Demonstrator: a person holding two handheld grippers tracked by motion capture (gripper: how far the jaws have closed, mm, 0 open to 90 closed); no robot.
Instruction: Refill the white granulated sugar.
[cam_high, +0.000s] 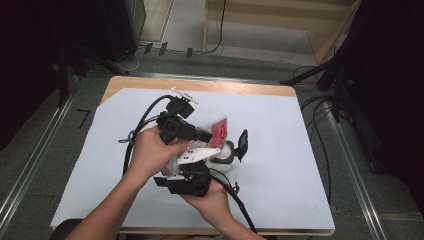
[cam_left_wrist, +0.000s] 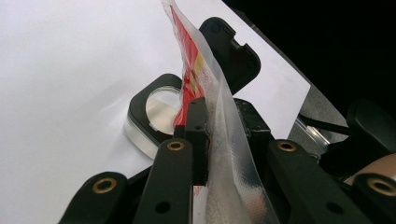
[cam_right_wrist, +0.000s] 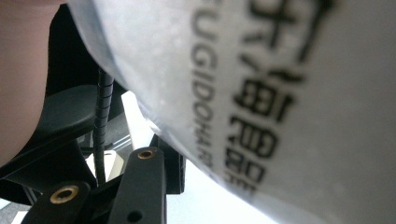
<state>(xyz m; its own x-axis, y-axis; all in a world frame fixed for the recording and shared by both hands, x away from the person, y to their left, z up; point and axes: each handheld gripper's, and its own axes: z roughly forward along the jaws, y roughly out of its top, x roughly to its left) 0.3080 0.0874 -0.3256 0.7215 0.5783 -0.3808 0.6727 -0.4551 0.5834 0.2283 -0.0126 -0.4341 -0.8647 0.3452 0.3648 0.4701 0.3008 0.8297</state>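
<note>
Left gripper (cam_left_wrist: 219, 135) clamps the side seam of a clear plastic pouch (cam_left_wrist: 224, 154) with red and yellow print, its jaws nearly closed with the film standing edge-on between them. Right gripper (cam_high: 192, 177) sits just below and close to it in the high view; from its own camera the same pouch, here showing frosted film with black lettering, lies across and very close in front of the jaws, and I cannot tell whether they press on it or merely cradle it. Just beyond the left gripper's tips a small clear container (cam_left_wrist: 152, 119) with a black rim stands on the white tabletop (cam_left_wrist: 60, 70), its hinged black lid (cam_left_wrist: 231, 51) flipped up behind. To do this well, I judge, keep the seam grip firm, hold the pouch mouth directly over the opening, and tilt slowly so nothing spills past the rim
</note>
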